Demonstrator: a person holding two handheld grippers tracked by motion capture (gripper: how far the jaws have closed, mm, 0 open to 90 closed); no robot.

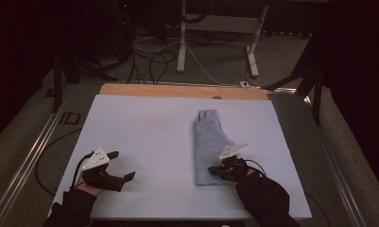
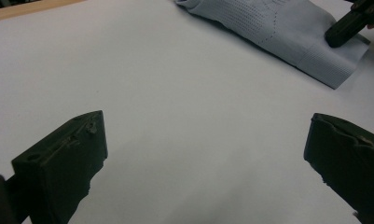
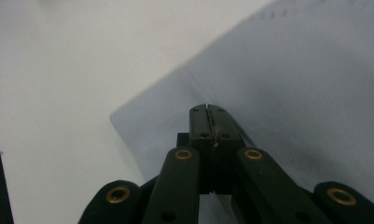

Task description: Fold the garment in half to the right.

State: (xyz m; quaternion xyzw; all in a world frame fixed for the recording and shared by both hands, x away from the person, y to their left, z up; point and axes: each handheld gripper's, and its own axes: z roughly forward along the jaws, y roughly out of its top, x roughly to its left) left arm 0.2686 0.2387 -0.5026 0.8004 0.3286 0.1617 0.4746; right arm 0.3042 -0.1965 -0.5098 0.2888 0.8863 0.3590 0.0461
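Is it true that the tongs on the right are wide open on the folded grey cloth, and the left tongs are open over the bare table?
Not quite. The right tongs are shut, their jaws pressed together over the folded grey cloth, as the right gripper view shows. The rest holds: the left tongs are open over the bare table.

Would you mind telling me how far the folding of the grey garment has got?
The grey garment already lies as a narrow lengthwise strip, so one fold looks done. The right gripper, jaws together, sits on its near edge; whether it pinches cloth is unclear. The left gripper waits open over the white mat. A crosswise fold probably remains.
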